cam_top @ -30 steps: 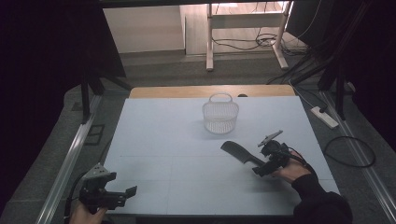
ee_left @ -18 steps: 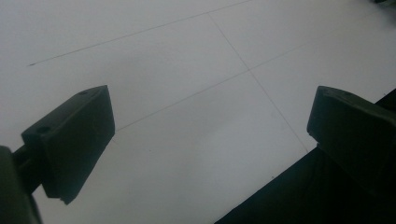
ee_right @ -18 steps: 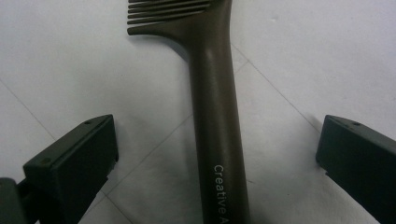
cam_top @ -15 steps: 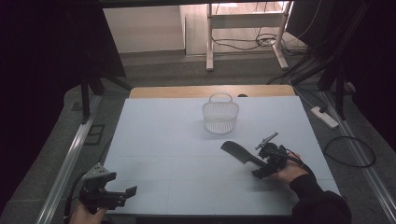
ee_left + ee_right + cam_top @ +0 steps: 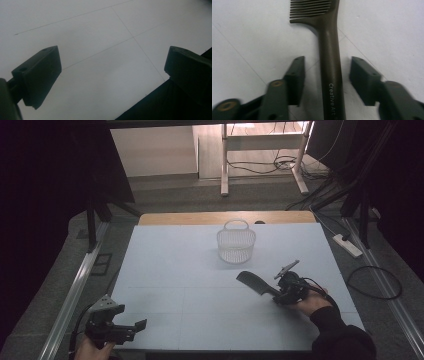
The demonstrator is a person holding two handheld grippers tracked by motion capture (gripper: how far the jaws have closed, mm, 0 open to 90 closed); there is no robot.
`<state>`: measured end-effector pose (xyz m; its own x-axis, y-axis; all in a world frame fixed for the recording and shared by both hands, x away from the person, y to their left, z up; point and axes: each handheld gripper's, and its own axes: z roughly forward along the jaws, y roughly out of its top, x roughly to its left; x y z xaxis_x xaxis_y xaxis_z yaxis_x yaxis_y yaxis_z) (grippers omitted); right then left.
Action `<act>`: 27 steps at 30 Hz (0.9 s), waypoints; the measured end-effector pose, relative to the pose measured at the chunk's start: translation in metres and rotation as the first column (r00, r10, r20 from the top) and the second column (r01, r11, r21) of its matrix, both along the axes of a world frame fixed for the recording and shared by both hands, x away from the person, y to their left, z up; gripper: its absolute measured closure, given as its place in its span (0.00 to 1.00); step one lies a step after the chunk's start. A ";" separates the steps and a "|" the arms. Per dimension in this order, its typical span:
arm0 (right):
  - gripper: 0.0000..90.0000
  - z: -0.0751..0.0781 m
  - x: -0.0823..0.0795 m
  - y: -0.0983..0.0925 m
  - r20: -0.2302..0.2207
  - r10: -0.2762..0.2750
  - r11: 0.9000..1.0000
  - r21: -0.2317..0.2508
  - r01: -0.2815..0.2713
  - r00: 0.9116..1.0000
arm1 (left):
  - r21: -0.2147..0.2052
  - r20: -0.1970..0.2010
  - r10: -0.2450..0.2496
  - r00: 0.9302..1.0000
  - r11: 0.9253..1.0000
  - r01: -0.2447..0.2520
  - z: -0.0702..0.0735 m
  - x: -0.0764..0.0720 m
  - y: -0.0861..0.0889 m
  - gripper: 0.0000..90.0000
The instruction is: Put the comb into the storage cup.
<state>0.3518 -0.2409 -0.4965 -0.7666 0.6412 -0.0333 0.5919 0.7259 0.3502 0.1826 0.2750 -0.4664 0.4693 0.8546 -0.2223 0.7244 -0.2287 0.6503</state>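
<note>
Your white table (image 5: 200, 270) takes up most of the high view, its far edge showing a strip of bare wood. Toward the far middle of it stands a clear wire basket (image 5: 236, 242), upright, well apart from both your hands. Nearer you and to the right lies the dark comb (image 5: 256, 283), flat on the table, its toothed head pointing toward the basket and its handle running back to your right gripper (image 5: 281, 295).

In the right gripper view the comb's handle (image 5: 331, 82) sits between the two black jaws, which have just been closing; a gap of white table shows on each side of the handle, so the pads do not press on it yet. The handle carries the words "Creative Art".

Your left gripper (image 5: 131, 327) rests at the near left corner of the table, its jaws spread wide over bare table with nothing between them.
</note>
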 end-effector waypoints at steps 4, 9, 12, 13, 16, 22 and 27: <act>0.79 0.001 0.003 -0.001 -0.016 -0.009 1.000 0.001 0.009 1.000 | 0.001 0.001 0.001 1.000 1.000 -0.001 0.000 0.000 0.000 0.02; 0.80 0.002 0.003 0.002 -0.018 -0.016 1.000 -0.015 0.015 1.000 | 0.001 0.003 0.001 1.000 1.000 -0.001 0.000 0.000 0.000 0.02; 0.80 0.002 0.002 0.002 -0.012 -0.017 1.000 -0.016 0.017 1.000 | 0.002 0.004 0.000 1.000 1.000 0.000 0.000 -0.001 0.000 0.02; 0.80 0.002 0.001 0.002 -0.006 -0.019 1.000 -0.011 0.019 1.000 | 0.002 0.004 0.000 1.000 1.000 0.000 0.000 -0.001 0.000 0.02; 0.81 0.002 0.001 0.001 -0.004 -0.021 1.000 -0.007 0.021 1.000 | 0.002 0.005 0.000 1.000 1.000 0.000 0.000 0.000 0.000 0.02; 0.81 0.005 -0.002 -0.002 0.023 -0.023 0.999 0.045 0.021 0.999 | 0.004 0.009 -0.002 1.000 1.000 0.001 0.001 -0.001 -0.001 0.02; 0.81 0.009 -0.006 -0.004 0.037 -0.019 0.998 0.067 0.017 0.999 | 0.003 0.014 0.002 1.000 1.000 -0.002 0.001 -0.001 -0.001 0.02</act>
